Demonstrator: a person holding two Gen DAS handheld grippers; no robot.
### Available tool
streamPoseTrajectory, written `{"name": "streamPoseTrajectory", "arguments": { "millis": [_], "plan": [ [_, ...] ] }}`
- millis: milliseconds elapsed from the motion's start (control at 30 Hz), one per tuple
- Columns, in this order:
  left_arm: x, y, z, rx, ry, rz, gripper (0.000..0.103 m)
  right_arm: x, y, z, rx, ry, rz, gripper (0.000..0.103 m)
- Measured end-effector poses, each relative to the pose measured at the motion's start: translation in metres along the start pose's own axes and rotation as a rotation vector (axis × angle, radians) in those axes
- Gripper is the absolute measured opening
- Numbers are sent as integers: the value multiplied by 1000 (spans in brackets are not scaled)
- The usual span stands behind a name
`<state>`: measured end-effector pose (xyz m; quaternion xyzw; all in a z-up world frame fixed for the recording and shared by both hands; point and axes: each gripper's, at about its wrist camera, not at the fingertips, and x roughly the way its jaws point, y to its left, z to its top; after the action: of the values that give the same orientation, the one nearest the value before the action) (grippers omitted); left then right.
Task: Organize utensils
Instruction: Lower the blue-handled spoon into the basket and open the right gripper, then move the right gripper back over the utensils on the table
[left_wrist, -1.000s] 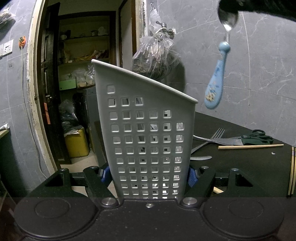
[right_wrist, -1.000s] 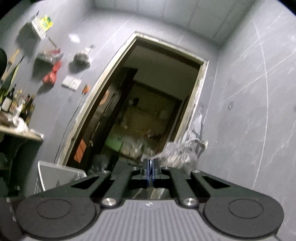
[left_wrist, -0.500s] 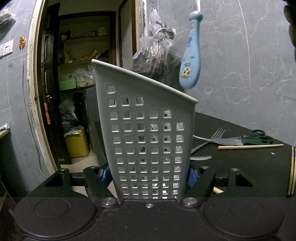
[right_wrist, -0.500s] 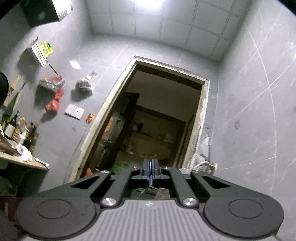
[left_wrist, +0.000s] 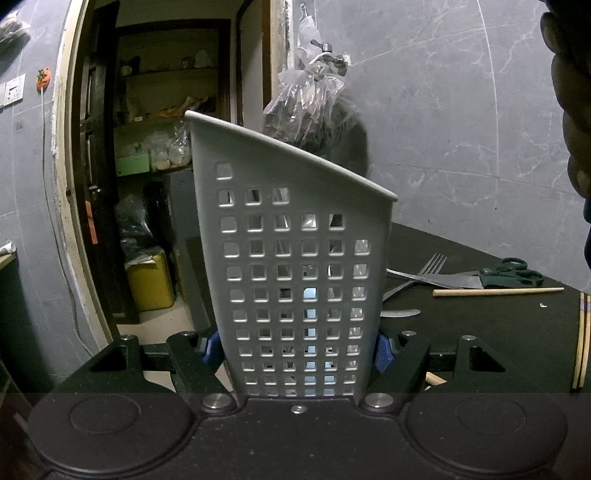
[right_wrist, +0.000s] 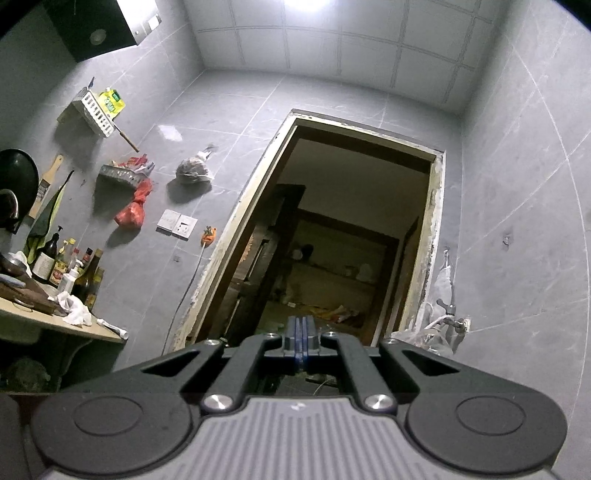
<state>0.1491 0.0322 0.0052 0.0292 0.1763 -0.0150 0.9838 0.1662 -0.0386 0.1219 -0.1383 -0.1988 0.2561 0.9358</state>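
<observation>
The left tool (left_wrist: 297, 350) is clamped on the holder (left_wrist: 295, 258), one blue pad against each side of its base, and keeps it upright on the desk (left_wrist: 498, 332) straight in front of the camera. Through the lower holes, right of the middle, something pale blue shows inside, most likely the handle of a utensil already dropped in; it is too hidden to tell what else the holder contains.

The right tool (right_wrist: 300, 341) has its pads pressed together with nothing visible between them. It points up toward the doorway and ceiling, away from the desk, so it looks empty and free for another pick.

Most of the work seems left. To the right of the left tool, beyond the holder, lie a fork (left_wrist: 417, 275), scissors (left_wrist: 506, 277) and a wooden stick (left_wrist: 498, 292). A flat metal piece (left_wrist: 400, 313), perhaps a knife tip, lies just right of the holder. A pair of chopsticks (left_wrist: 581, 339) lies at the far right edge. I judge one item stored and at least five to go.
</observation>
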Motion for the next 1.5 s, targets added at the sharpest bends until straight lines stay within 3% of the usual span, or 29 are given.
{"name": "streamPoseTrajectory", "arguments": {
  "millis": [200, 400, 467, 533, 600, 767, 1033, 1200, 1500],
  "plan": [
    [0, 0, 0, 0, 0, 0, 75, -1, -3, -2, -8, 22, -22, 2],
    [0, 0, 0, 1, 0, 0, 75, -6, -21, -15, 33, 113, -82, 5],
    [0, 0, 0, 0, 0, 0, 75, -8, -32, -23, 68, 163, -107, 16],
    [0, 0, 0, 0, 0, 0, 75, -12, -43, -31, 97, 205, -131, 35],
    [0, 0, 0, 0, 0, 0, 75, -16, -52, -38, 118, 247, -156, 45],
    [0, 0, 0, 0, 0, 1, 75, -29, -71, -60, 170, 356, -206, 60],
    [0, 0, 0, 0, 0, 0, 75, -42, -81, -98, 201, 542, -221, 93],
    [0, 0, 0, 0, 0, -1, 75, -50, -76, -113, 212, 622, -228, 102],
    [0, 0, 0, 0, 1, 0, 75, -62, -76, -141, 278, 732, -278, 103]
  ]
}}
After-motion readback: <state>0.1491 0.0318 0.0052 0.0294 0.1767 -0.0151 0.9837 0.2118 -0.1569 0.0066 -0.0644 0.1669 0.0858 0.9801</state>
